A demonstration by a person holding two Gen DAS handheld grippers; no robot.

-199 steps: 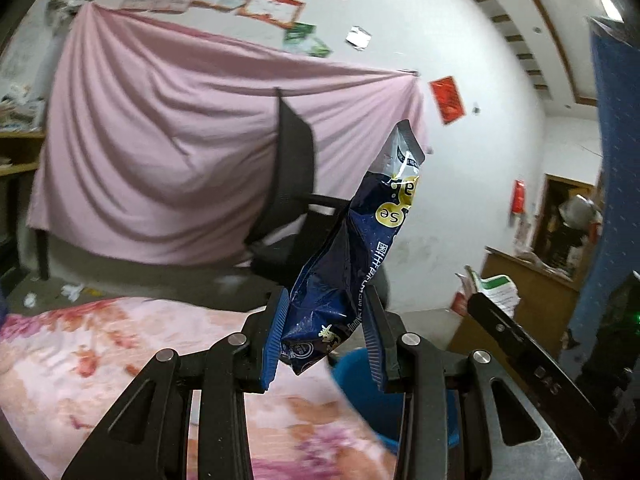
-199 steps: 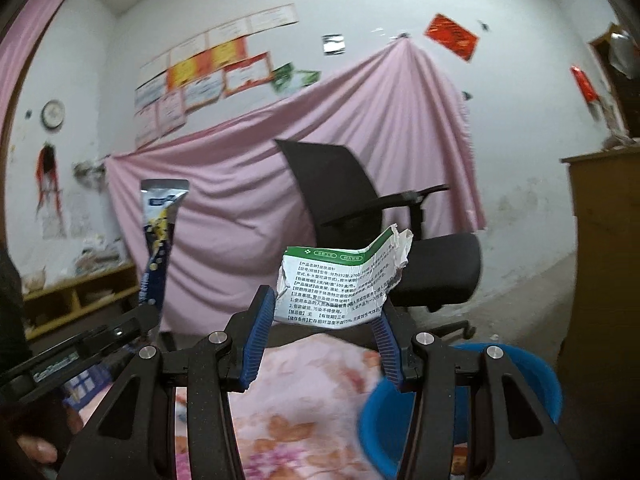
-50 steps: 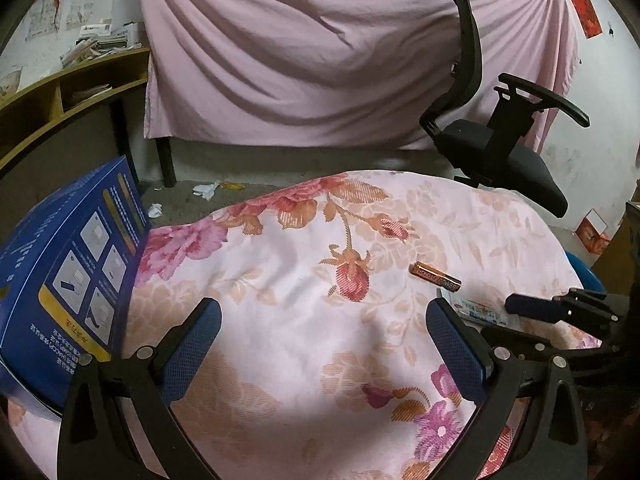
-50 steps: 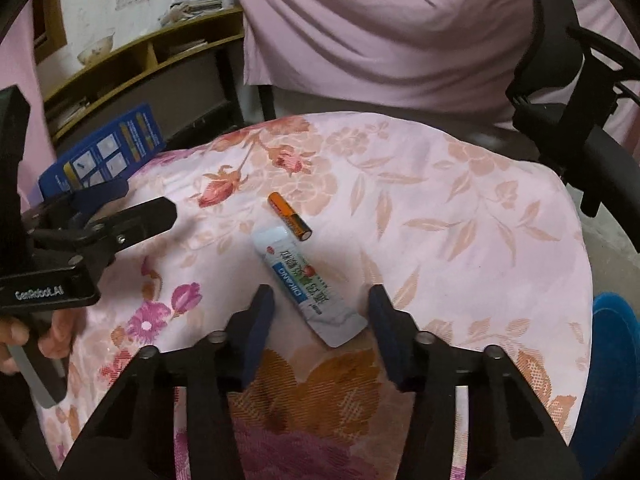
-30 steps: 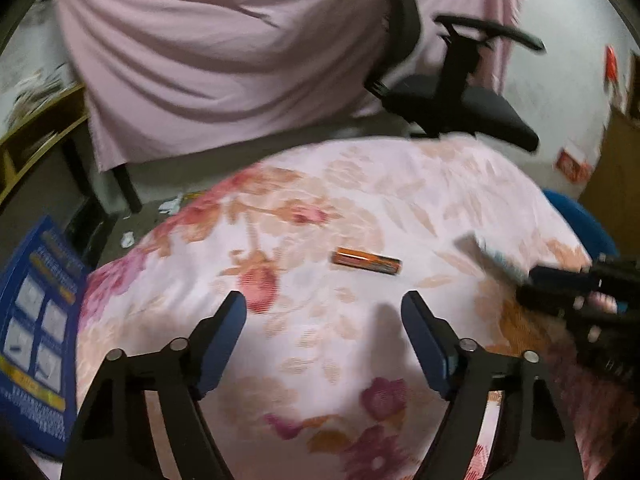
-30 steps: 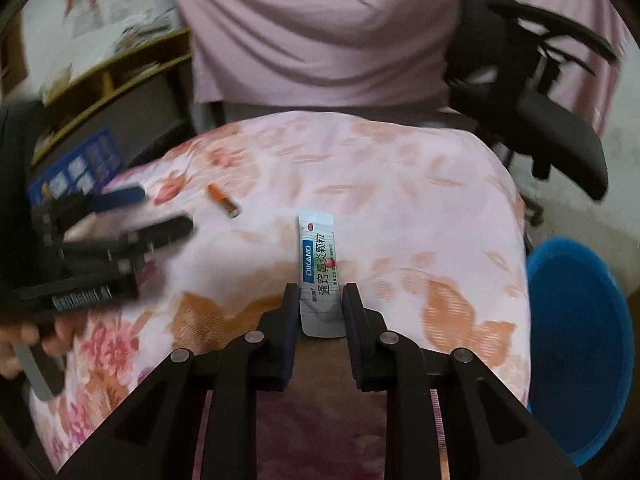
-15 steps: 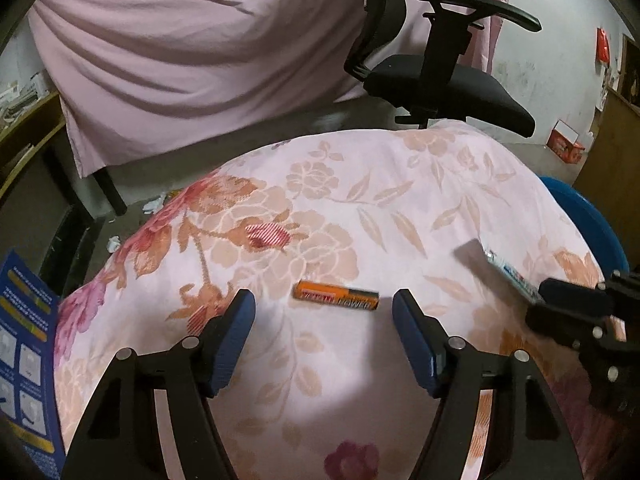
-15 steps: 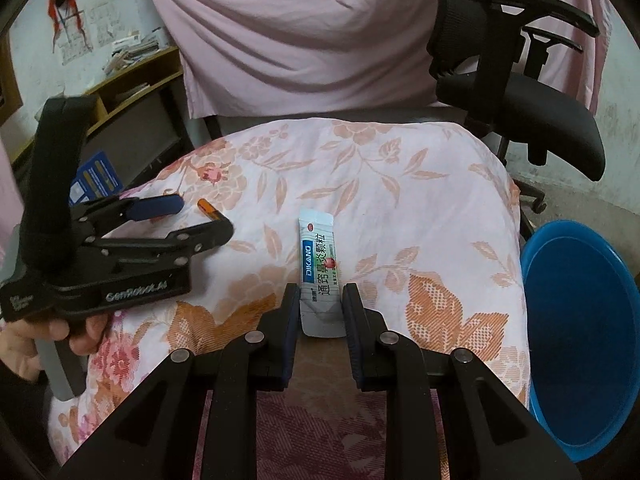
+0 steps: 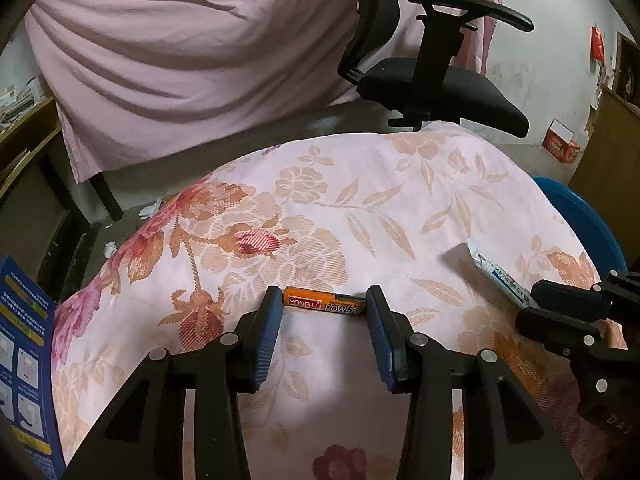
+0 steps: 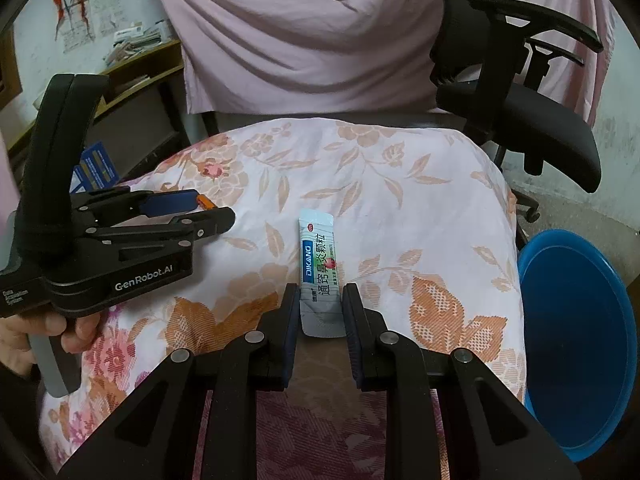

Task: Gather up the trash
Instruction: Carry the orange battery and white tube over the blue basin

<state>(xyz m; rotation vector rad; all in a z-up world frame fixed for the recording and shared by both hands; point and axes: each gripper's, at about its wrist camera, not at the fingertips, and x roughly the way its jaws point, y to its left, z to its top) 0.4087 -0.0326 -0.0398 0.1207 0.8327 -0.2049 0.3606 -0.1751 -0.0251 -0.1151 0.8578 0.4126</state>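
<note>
An orange and black battery (image 9: 323, 305) lies crosswise on the floral cloth (image 9: 360, 208). My left gripper (image 9: 323, 303) has its blue pads touching both ends of it. In the right wrist view only the battery's orange tip (image 10: 204, 201) shows past the left gripper (image 10: 192, 210). A white and blue medicine sachet (image 10: 320, 268) lies lengthwise on the cloth. My right gripper (image 10: 321, 300) has its jaws tight against the sachet's near end. The sachet also shows in the left wrist view (image 9: 500, 276), with the right gripper (image 9: 560, 308) on it.
A blue bin (image 10: 576, 336) stands on the floor right of the table. A black office chair (image 10: 516, 92) stands behind the table before a pink drape (image 10: 304, 28). A blue leaflet (image 9: 24, 360) lies at the table's left edge. Wooden shelves (image 10: 132, 76) line the left wall.
The left gripper has come down over the battery and narrowed until its pads touch the ends. The right gripper has stayed shut on the sachet's near end.
</note>
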